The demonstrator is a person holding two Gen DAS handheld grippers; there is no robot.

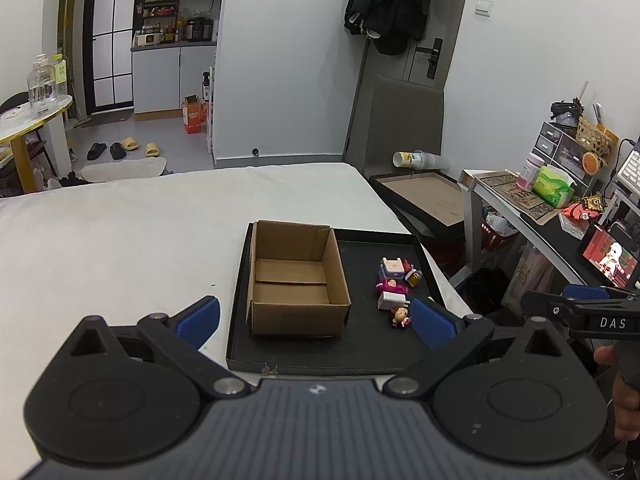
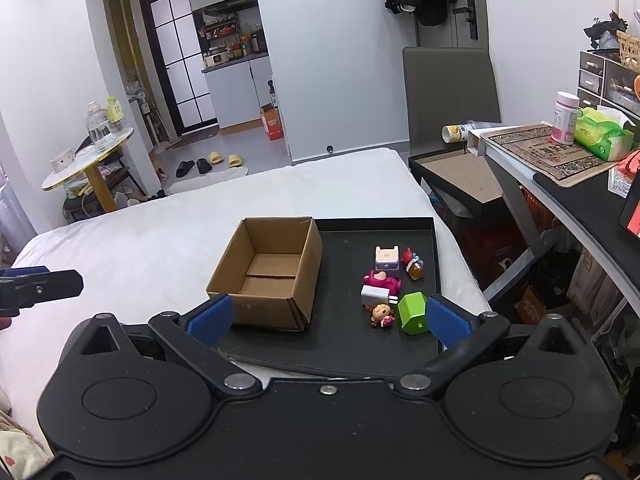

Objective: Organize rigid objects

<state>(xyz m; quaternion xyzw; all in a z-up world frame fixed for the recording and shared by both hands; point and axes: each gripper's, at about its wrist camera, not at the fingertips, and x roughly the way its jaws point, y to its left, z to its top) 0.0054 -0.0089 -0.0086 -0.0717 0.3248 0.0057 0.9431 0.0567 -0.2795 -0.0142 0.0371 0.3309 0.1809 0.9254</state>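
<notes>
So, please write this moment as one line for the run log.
left gripper: open, holding nothing | right gripper: open, holding nothing | cardboard box: empty | small toys: on black tray

The left gripper (image 1: 316, 316) hangs with its blue pads wide apart above the near edge of a black tray (image 1: 320, 354) on a white bed (image 1: 120, 240). Straight ahead between the pads an open cardboard box (image 1: 296, 276) stands on the tray, with nothing inside. Ahead and right, just beyond the right pad, small toys (image 1: 394, 286) lie clustered: a doll (image 1: 400, 316), a white block (image 1: 392, 300), a pink figure (image 1: 390, 286) and a tiny jar (image 1: 414, 278). The right gripper (image 1: 588, 304) shows at the far right edge.
</notes>
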